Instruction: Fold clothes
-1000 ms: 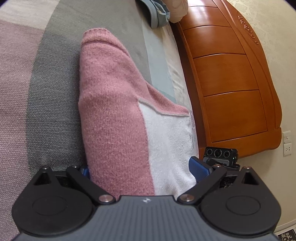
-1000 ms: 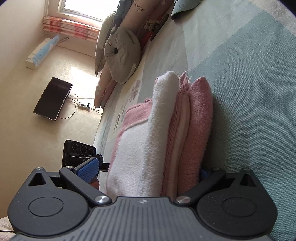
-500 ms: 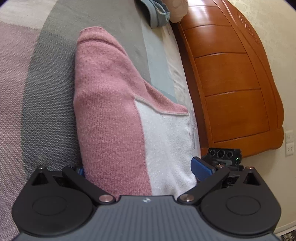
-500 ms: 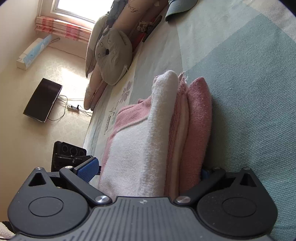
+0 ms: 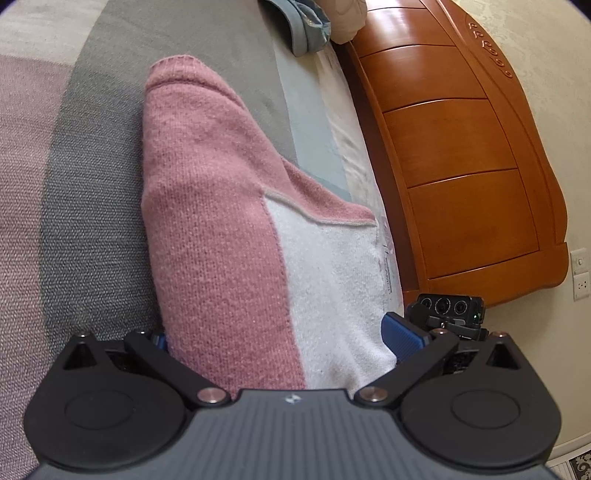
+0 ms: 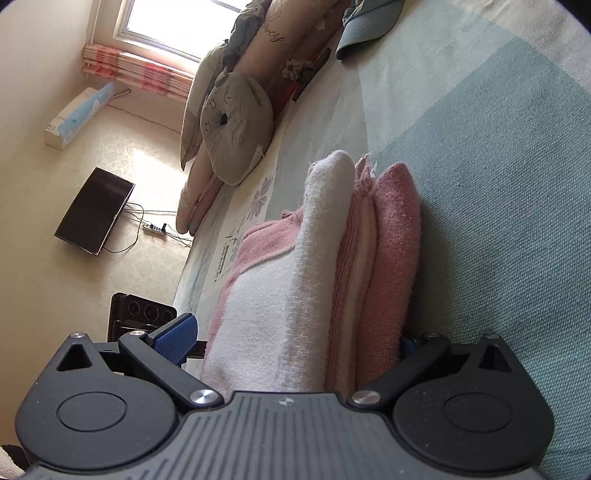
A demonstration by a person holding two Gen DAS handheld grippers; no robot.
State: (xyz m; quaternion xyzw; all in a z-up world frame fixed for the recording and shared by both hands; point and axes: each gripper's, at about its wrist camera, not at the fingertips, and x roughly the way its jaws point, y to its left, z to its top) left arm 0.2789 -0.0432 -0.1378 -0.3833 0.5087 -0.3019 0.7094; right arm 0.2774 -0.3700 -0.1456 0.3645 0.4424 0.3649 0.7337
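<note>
Pink-and-white knit sweater point(image 5: 229, 236), folded thick on the bed point(image 6: 498, 166); we clamp each end with our left hand-held gripper point(image 5: 275, 338) and right hand-held gripper point(image 6: 295, 334) (inner fingertips buried).

One folded sweater point(image 5: 221, 229), pink and white, between jaws of both grippers. Two grippers: left gripper point(image 5: 275, 334), right gripper point(image 6: 295, 338). Four blue pads in all, one pair per gripper; far-side pad of each mostly hidden by knit. One bed cover point(image 6: 498, 192) beneath jaws. One wooden headboard point(image 5: 461, 147) right of left jaws. One cat-face cushion point(image 6: 236, 125) ahead-left of right jaws. One dark screen point(image 6: 94, 210) far left. One power strip point(image 6: 155, 228) beside it. One window point(image 6: 177, 22).
</note>
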